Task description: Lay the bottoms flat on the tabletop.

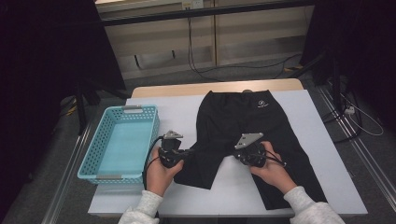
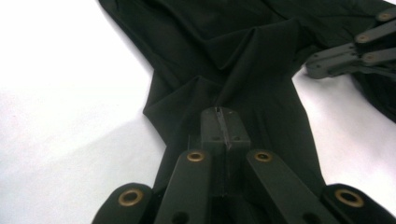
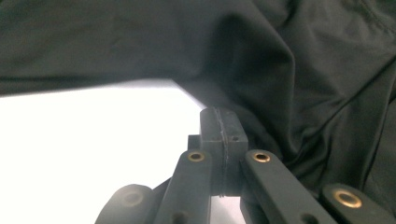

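Observation:
Black shorts (image 1: 224,121) lie flat on the white table (image 1: 327,186), waistband at the far side. My left gripper (image 1: 189,151) comes in from the left at the outer edge of the left leg. In the left gripper view its jaws (image 2: 223,114) are shut on a pinch of the shorts (image 2: 233,46), with folds running out from the tip. My right gripper (image 1: 236,156) sits at the inner edge of the right leg, just below the crotch. Its jaws (image 3: 222,116) are closed at the rim of the shorts (image 3: 303,56), with creases gathering beside the tip.
A light blue plastic basket (image 1: 88,158) stands on the table's left side, close to my left hand. The right gripper's linkage (image 2: 355,51) shows at the top right of the left gripper view. Cables and dark stands lie on the floor beyond the table.

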